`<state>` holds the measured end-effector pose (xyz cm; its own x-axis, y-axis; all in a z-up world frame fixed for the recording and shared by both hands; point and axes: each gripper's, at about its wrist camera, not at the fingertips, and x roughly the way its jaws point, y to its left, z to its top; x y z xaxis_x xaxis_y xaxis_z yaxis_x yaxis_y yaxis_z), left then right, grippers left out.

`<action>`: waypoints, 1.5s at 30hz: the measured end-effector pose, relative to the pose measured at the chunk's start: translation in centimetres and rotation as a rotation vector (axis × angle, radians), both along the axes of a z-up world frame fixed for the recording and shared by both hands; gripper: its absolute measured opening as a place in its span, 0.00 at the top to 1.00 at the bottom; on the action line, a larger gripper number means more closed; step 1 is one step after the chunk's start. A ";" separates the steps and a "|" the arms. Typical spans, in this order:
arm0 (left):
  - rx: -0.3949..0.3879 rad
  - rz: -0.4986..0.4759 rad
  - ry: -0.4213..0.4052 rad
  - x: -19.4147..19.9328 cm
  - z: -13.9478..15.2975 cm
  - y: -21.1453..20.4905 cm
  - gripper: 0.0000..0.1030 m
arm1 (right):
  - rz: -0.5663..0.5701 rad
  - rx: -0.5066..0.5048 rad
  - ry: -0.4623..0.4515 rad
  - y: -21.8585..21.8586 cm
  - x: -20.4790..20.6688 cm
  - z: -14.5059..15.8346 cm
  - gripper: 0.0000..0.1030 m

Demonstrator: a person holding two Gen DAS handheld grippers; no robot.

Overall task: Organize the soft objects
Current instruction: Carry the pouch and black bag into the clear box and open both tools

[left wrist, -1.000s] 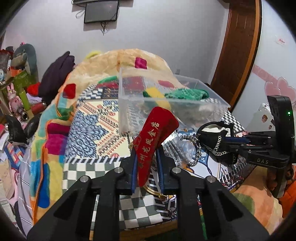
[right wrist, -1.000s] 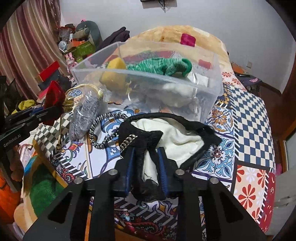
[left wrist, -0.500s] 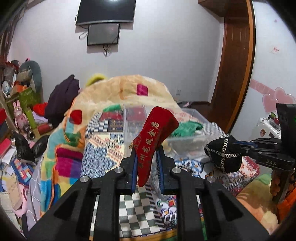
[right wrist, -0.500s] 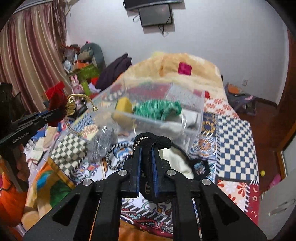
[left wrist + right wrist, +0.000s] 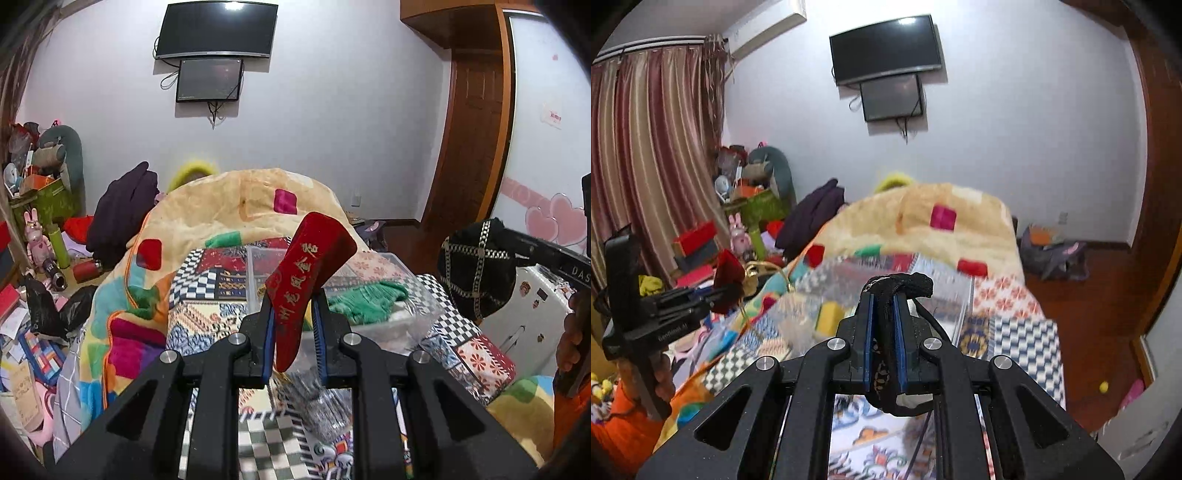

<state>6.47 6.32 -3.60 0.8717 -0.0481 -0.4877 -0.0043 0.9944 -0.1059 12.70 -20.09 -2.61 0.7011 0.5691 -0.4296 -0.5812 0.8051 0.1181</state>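
My left gripper (image 5: pixel 293 299) is shut on a red velvet pouch (image 5: pixel 306 273) with gold lettering and holds it high above the bed. My right gripper (image 5: pixel 883 295) is shut on a black fabric bag (image 5: pixel 899 282) with chain trim; the bag also shows in the left wrist view (image 5: pixel 476 266), hanging at the right. A clear plastic bin (image 5: pixel 410 295) on the bed holds a green knitted item (image 5: pixel 364 297) and a yellow object (image 5: pixel 829 317). The left gripper with the red pouch (image 5: pixel 727 278) shows at the left of the right wrist view.
The bed carries a patchwork quilt (image 5: pixel 207 291) and a heaped yellow blanket (image 5: pixel 243 199). A silvery crinkled bag (image 5: pixel 321 402) lies below my left gripper. Cluttered boxes and toys (image 5: pixel 40 221) stand at the left. A wooden door (image 5: pixel 472 147) is at the right.
Both grippers have risen well above the bed with their items. The black bag left the quilt and now hangs in the air. The bin now sits lower in both views.
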 end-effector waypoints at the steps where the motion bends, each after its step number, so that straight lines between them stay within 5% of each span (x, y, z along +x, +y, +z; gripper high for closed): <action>1: 0.009 -0.001 -0.003 0.3 0.1 0.0 0.83 | 0.000 -0.001 -0.009 0.1 0.2 0.1 0.91; 10: 0.067 -0.010 0.029 4.3 -0.8 -0.2 0.83 | 0.027 -0.036 -0.005 3.5 3.8 -1.6 0.91; 20: 0.051 -0.042 0.171 10.3 -5.4 -0.5 0.83 | 0.050 -0.114 0.130 5.2 7.6 -7.0 0.91; 32: 0.108 -0.058 0.234 11.8 -7.5 -1.9 0.79 | 0.023 -0.163 0.221 5.3 9.1 -9.1 0.90; 45: 0.087 -0.080 0.196 8.7 -5.5 -2.7 0.47 | -0.064 -0.167 0.207 2.8 8.2 -7.8 0.34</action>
<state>15.20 3.67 -9.13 0.7549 -0.0633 -0.6528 0.0627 0.9977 -0.0242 20.89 -17.26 -10.39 0.6211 0.4356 -0.6516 -0.5058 0.8578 0.0913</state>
